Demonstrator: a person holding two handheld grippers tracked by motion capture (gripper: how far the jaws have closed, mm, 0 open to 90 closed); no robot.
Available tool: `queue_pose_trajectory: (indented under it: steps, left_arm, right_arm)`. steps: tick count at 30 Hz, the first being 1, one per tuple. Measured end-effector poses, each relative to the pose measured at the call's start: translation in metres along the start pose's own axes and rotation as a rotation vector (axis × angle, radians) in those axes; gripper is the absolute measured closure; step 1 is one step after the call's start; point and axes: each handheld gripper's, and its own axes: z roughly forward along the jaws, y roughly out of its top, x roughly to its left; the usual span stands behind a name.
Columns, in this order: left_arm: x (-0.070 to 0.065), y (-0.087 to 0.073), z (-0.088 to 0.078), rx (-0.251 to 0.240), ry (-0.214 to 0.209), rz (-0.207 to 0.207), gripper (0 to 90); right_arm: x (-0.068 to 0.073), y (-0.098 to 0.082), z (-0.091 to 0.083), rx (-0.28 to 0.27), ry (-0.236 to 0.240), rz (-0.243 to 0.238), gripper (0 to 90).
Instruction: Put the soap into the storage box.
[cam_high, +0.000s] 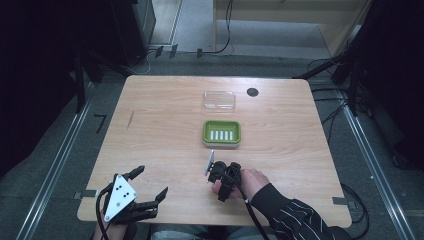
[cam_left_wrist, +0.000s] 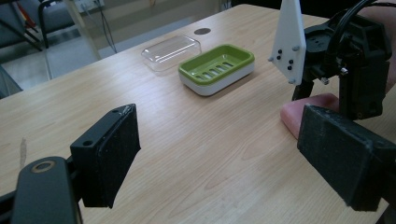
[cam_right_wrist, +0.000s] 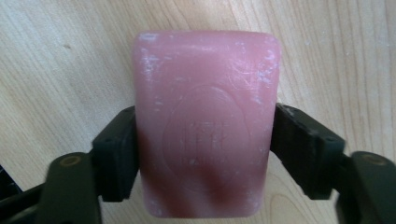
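- The right gripper (cam_high: 218, 176) points down at the near middle of the desk (cam_high: 160, 125), its jaws pressed against the two long sides of a pink bar of soap (cam_right_wrist: 205, 126).
- In the right gripper view the soap lies flat on the wood, stamped face up, with a black pad touching each flank.
- The left gripper view shows one end of the soap (cam_left_wrist: 306, 112) on the desk below the right gripper (cam_left_wrist: 345, 70).
- The left gripper (cam_high: 150, 187) sits near the desk's front left corner, jaws spread wide with nothing between them.
- A green soap dish (cam_high: 222, 133) stands just beyond the right gripper.
- A clear lid (cam_high: 219, 100) lies farther back, apart from the dish.
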Motion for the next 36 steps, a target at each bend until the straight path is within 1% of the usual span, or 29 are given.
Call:
queue_pose_trajectory:
  steps: [2, 3, 5, 20, 28, 36]
  left_arm:
    - [0.0001, 0.0, -0.0001, 0.0, 0.0, 0.0, 13.9]
    - [0.0001, 0.0, -0.0001, -0.001, 0.001, 0.0, 13.9]
    - [0.0001, 0.0, -0.0002, 0.0, 0.0, 0.001, 13.9]
    - [0.0001, 0.0, -0.0003, -0.001, 0.0, 0.001, 13.9]
    - [0.0001, -0.0001, -0.0002, -0.001, 0.001, 0.001, 13.9]
    - [0.0001, 0.0, -0.0002, 0.0, 0.0, 0.001, 13.9]
  right_arm:
    - [0.0, 0.0, -0.0001, -0.002, 0.002, -0.005, 30.8]
    - [0.0001, 0.0, -0.0008, -0.006, 0.019, -0.014, 36.2]
    - [0.0011, 0.0004, -0.0016, -0.005, 0.018, -0.012, 37.6]
    - [0.0, -0.0007, -0.0015, -0.017, 0.026, -0.019, 38.4]
    - [-0.0004, -0.0016, -0.0038, -0.011, 0.018, -0.031, 38.5]
    - [-0.0047, -0.0047, -0.0075, -0.024, 0.011, -0.029, 38.5]
